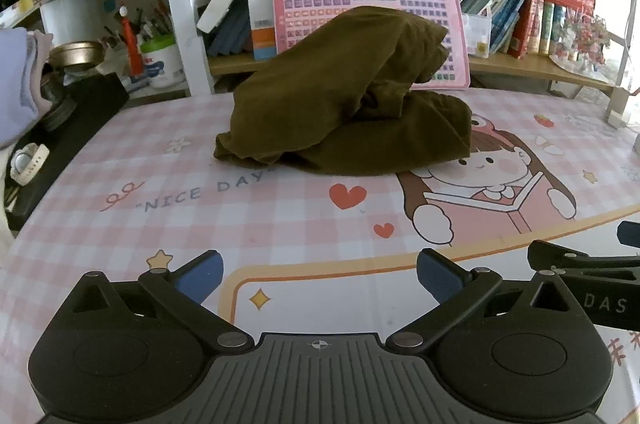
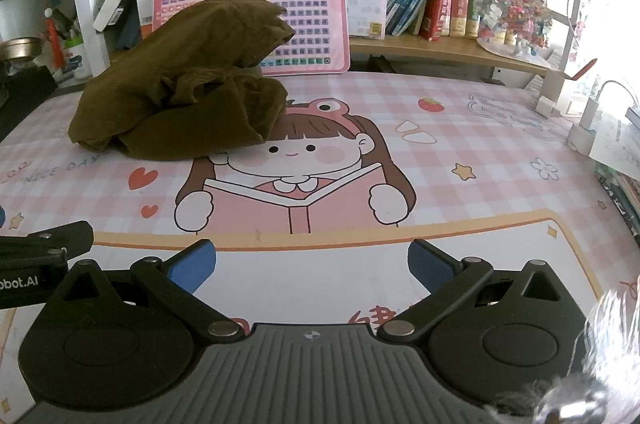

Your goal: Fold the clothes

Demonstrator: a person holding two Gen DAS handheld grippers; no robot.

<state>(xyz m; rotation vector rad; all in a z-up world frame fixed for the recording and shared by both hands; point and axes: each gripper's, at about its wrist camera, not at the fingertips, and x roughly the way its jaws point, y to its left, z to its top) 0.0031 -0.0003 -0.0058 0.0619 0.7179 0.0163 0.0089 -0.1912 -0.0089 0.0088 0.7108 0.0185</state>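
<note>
The left tool [image 1: 320, 278] has a black body with two round housings and a grey ribbed plate in the middle, marked with a small crosshair. Black link arms with silver round pins carry two fingers with blue pads [image 1: 202, 274]. The right tool [image 2: 312, 266] is built the same way, with blue pads [image 2: 192, 266]. On the side of each tool white letters are partly visible.

Garment: olive-brown garment [image 1: 340, 104] heaped, centre frame, on pink checked mat [image 1: 120, 244]
Left gripper [image 1: 320, 278]: bottom centre; jaws apart, empty
Behind: pink toy keyboard [image 1: 368, 0]
</note>
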